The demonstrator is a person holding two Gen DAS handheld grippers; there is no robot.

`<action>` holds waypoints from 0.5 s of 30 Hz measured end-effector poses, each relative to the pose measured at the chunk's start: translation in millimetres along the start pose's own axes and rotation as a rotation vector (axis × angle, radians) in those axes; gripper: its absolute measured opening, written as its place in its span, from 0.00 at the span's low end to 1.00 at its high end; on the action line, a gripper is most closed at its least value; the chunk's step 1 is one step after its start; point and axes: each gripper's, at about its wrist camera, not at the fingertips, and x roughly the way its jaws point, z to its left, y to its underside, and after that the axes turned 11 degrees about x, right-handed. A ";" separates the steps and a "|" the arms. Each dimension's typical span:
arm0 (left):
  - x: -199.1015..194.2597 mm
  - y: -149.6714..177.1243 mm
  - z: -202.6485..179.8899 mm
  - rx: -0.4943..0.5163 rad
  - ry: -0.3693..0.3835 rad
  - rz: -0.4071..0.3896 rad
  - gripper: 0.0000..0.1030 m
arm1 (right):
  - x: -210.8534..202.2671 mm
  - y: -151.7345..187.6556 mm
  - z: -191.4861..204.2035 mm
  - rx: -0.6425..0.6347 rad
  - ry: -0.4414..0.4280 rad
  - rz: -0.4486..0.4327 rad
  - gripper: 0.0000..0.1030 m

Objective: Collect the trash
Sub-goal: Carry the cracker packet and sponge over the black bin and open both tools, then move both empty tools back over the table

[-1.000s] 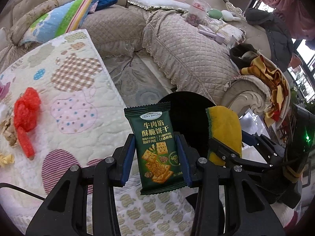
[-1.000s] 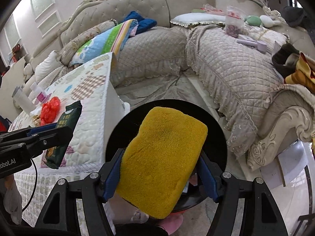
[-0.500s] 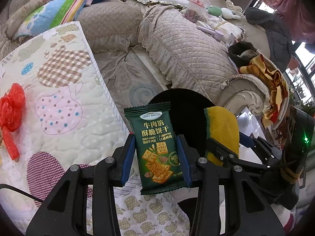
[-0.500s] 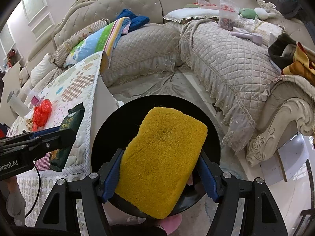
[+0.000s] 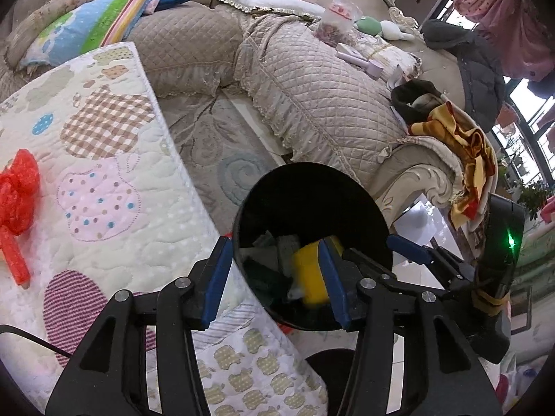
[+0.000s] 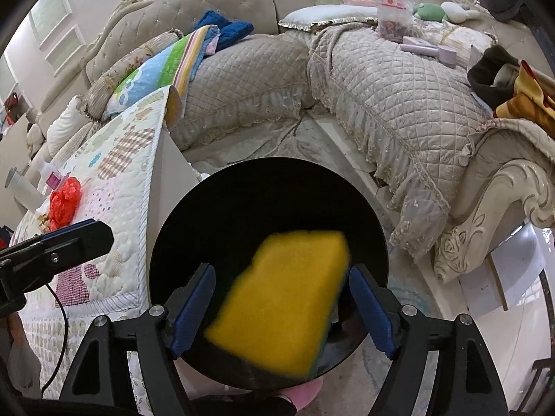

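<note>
1. Left tool [image 5: 274,277]: jaws have just been opening, nothing between them; only its view shows the bin's contents.
2. Right tool [image 6: 282,306]: jaws just widened; blurred yellow sponge [image 6: 281,308] sits loose between them.
3. At 12 o'clock: black bin [image 6: 222,208].
4. At 9 o'clock: red wrapper [image 5: 17,194] on bench [image 5: 121,159].

— What is carried by the table [image 5: 114,208]?

— A quilted cloth [image 5: 145,159] with apple patches is spread over it; a crumpled red bag [image 5: 17,187] is seen lying on the cloth, with small bottles [image 6: 20,187] at the far end.

— And the floor?

— A patterned rug [image 5: 215,145] is laid between table and sofa, and a black bin [image 6: 242,208] is stood just beside the table.
</note>
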 end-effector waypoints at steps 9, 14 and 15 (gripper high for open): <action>-32.4 20.1 31.0 -0.036 -0.091 -0.008 0.48 | -5.3 4.8 27.2 -0.036 -0.047 0.006 0.75; -60.4 41.9 67.8 -0.092 -0.173 -0.008 0.48 | -6.0 12.2 58.9 -0.061 -0.134 0.034 0.75; -66.4 47.4 77.3 -0.108 -0.187 -0.007 0.48 | -5.2 14.0 67.5 -0.074 -0.148 0.041 0.75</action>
